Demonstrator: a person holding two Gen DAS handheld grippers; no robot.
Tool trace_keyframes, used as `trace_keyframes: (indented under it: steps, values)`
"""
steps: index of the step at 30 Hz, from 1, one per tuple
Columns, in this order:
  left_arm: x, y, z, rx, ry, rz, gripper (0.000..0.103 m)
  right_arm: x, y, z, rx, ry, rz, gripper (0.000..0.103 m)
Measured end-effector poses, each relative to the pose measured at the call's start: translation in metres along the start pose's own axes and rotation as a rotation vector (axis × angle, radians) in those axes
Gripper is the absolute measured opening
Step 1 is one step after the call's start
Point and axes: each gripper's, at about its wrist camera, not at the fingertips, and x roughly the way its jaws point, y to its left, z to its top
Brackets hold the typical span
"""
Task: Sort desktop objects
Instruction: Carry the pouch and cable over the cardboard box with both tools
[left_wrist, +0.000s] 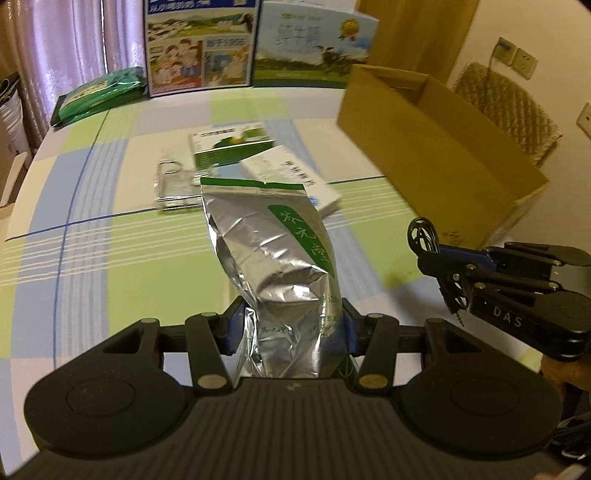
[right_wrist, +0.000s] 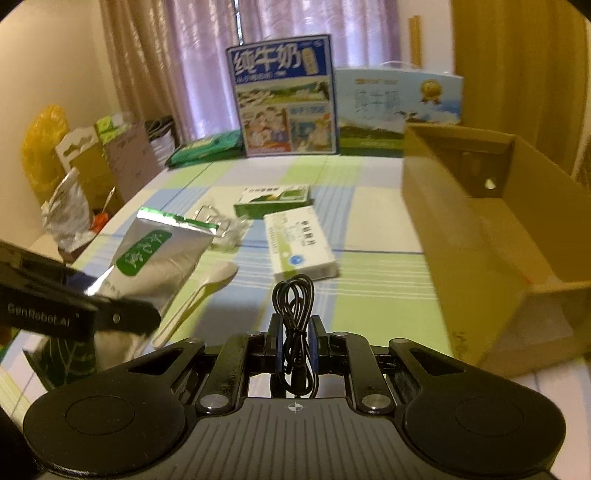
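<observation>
While the left gripper (left_wrist: 291, 325) points forward over the checked tablecloth (left_wrist: 110, 229), its jaws are clamped on the lower part of a silver foil pouch (left_wrist: 273, 254), which is lifted off the cloth and tilts away from the camera. To its right, the right gripper (right_wrist: 295, 332) is level, aimed toward the white medicine box (right_wrist: 301, 245), jaws pinched on a coiled black cable (right_wrist: 293, 306). An open cardboard box (right_wrist: 498, 236) stands to the right, near both.
</observation>
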Motion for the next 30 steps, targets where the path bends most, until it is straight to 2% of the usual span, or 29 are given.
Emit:
trace_keyframes:
  steps: [18,24,30]
  values:
    - [-0.017,-0.067,-0.002,0.050,-0.027,-0.041,0.045,-0.065,-0.042,0.001,0.088,-0.073,-0.066,0.010]
    - [-0.016,-0.086,0.008,0.067,-0.037,-0.070,0.045,-0.080,-0.057,0.007,0.113,-0.107,-0.084,0.010]
    - [-0.011,-0.112,0.030,0.093,-0.056,-0.106,0.045,-0.094,-0.087,0.025,0.128,-0.139,-0.134,0.010]
